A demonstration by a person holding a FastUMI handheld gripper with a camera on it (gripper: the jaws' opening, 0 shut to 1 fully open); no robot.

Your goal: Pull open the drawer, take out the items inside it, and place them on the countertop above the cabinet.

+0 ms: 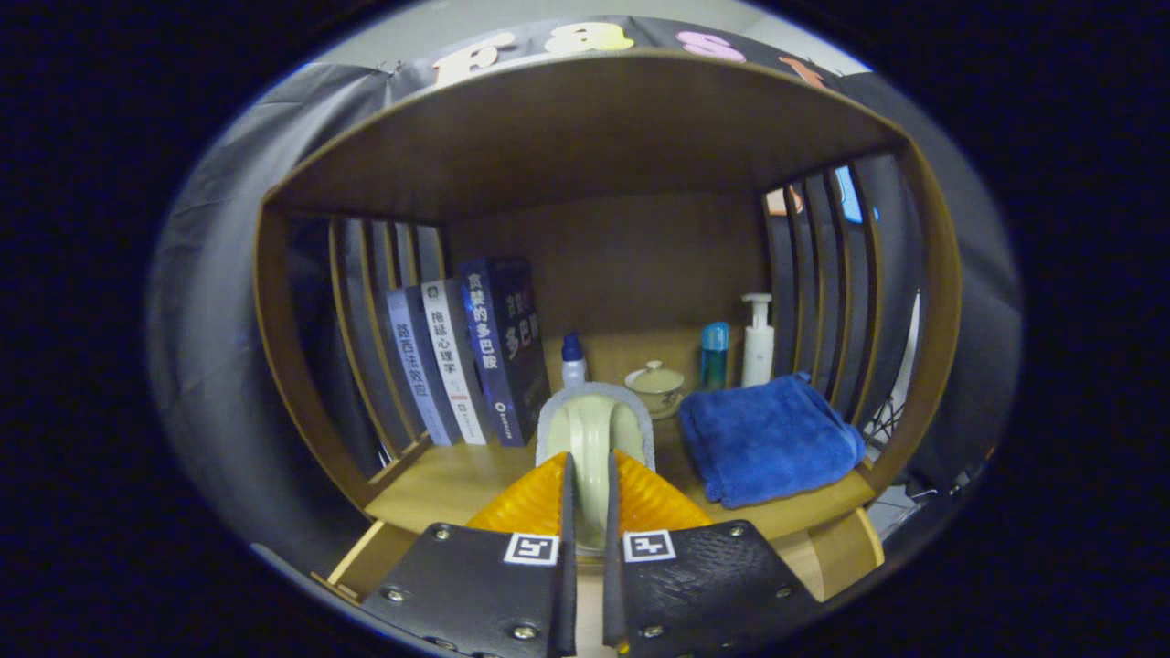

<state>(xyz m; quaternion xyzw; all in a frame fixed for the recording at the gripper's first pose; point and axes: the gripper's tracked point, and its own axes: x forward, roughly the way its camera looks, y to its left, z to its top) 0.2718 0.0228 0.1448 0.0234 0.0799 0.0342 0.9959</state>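
Observation:
My gripper is shut on a pale handled scrubber with a grey pad, which stands up between the fingers. The item hangs over the front of the wooden countertop inside the cabinet's open shelf. Its grey pad faces the back wall. Below the fingers, the pulled-out drawer's wooden rim shows on the left and its other corner on the right. The drawer's inside is hidden by the gripper.
Three books lean at the countertop's left. A folded blue towel lies on the right. At the back stand a small blue-capped bottle, a lidded cup, a teal bottle and a white pump bottle. Slatted sides enclose the shelf.

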